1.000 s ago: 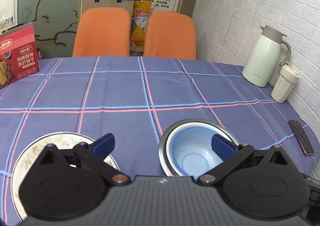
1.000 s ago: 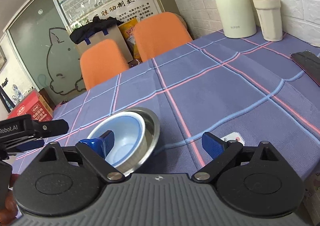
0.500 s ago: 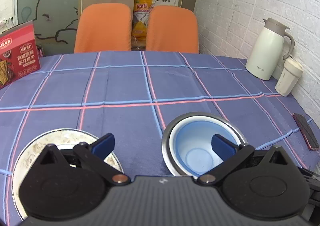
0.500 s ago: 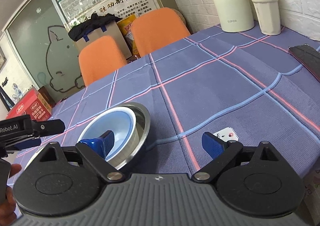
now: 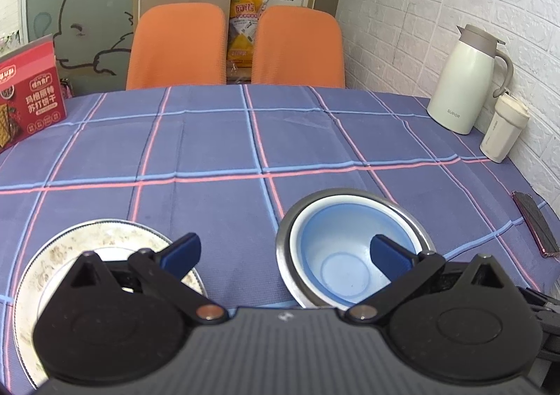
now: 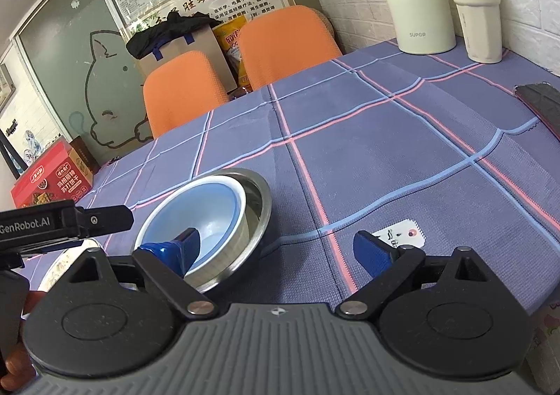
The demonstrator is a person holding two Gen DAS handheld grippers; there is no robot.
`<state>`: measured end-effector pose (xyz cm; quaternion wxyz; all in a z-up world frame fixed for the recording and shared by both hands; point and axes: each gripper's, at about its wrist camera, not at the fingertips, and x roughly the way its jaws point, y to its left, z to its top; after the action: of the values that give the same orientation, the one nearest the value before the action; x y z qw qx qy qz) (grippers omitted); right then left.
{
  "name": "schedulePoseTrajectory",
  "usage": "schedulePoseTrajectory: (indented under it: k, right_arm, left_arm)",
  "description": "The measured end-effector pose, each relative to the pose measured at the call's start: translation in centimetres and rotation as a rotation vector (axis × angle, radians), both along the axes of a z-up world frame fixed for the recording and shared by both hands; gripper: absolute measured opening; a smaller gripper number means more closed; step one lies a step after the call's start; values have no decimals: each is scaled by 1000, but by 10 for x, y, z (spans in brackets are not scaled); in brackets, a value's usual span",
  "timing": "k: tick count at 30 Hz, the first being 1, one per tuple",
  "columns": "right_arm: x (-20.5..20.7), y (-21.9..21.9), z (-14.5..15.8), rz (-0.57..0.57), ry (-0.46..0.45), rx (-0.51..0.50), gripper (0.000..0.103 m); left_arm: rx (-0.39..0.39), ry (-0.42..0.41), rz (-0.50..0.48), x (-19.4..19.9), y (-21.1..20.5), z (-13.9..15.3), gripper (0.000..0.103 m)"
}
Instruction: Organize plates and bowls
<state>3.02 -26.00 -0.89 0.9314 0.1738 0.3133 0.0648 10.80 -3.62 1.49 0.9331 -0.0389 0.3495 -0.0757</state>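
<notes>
Blue bowl nested in steel bowl, both grippers' fingers apart and empty above them.

A light blue plastic bowl sits upright, nested inside a wider shiny stainless-steel bowl; its white-edged rim stands a little above the steel rim, and a faint ring marks its flat bottom. The pair rests on the checked blue tablecloth near the table's front edge. To their left, apart from them, a round white ceramic plate with a speckled brownish pattern around its broad rim lies flat on the cloth, and a smaller plain white plate seems stacked on it
</notes>
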Motion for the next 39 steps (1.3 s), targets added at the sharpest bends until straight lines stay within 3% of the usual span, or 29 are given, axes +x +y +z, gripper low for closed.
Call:
schedulePoseTrajectory:
  k: [11,24,30,39]
  right_arm:
    - [8,5,1,18,10,-23,82]
    - [42,26,0,145,61,-186,82]
    - [59,30,-5,170,98,-208,82]
    - [70,46,-15,211,118,-246,82]
  left_arm:
    - [8,33,-18,14,0,0,103]
    - [-3,224,-141,69,-9,-19,103]
    - [-7,284,-195,89,-8,-28,102]
    - [-17,320,-214,93,-9,-43,92]
